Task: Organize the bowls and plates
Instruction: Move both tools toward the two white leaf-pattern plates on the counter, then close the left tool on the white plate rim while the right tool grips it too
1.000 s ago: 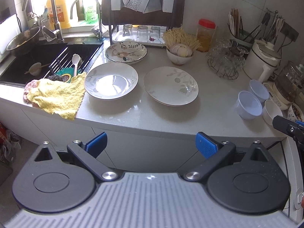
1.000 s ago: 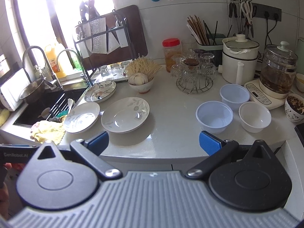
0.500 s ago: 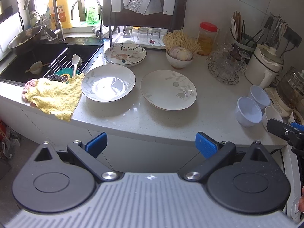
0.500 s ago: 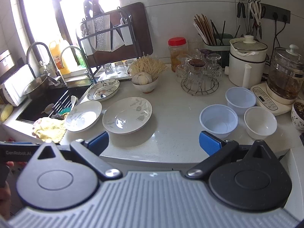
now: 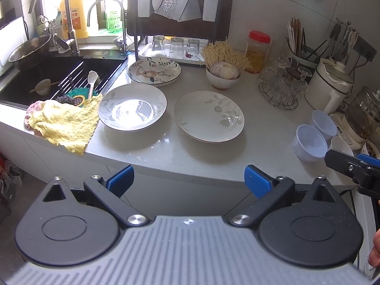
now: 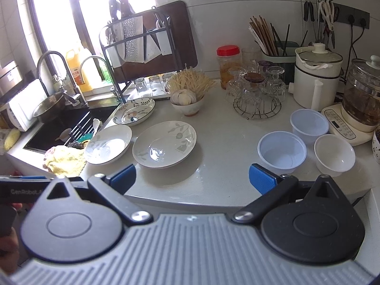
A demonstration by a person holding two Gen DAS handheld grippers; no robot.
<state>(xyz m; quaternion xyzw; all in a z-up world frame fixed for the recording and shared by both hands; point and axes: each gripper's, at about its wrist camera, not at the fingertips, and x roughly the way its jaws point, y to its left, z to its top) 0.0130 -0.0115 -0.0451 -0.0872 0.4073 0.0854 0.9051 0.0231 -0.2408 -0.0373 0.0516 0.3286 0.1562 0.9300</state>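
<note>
Both tools are empty and off the front of the counter: your left gripper (image 5: pixel 188 178) has its blue pads spread wide, and your right gripper (image 6: pixel 192 177) is spread just as wide. Nothing is stacked yet, so I judge the step in hand to be the approach for a first pick. The two leaf-print plates sit side by side near the front edge, the left plate (image 5: pixel 132 106) just beside the yellow cloth (image 5: pixel 65 123) and the right plate (image 5: pixel 208 116) a little apart from it; the deer-pattern plate (image 5: pixel 154 70) lies behind them by the sink (image 5: pixel 59 71). Take the left plate by its near rim with one finger over and one under, coming in low and level, and mind the cloth corner, which may touch the rim; the glare makes that hard to read. The two translucent plastic bowls (image 6: pixel 282 149) and the white ceramic bowl (image 6: pixel 334 152) cluster well to the right, near the kettle base (image 6: pixel 344 125), so leave those to your right side. Compared with a second ago, both cameras sit slightly farther back and more of the rack and back wall shows, while every dish lies where it did and both jaws are as wide as before.
</note>
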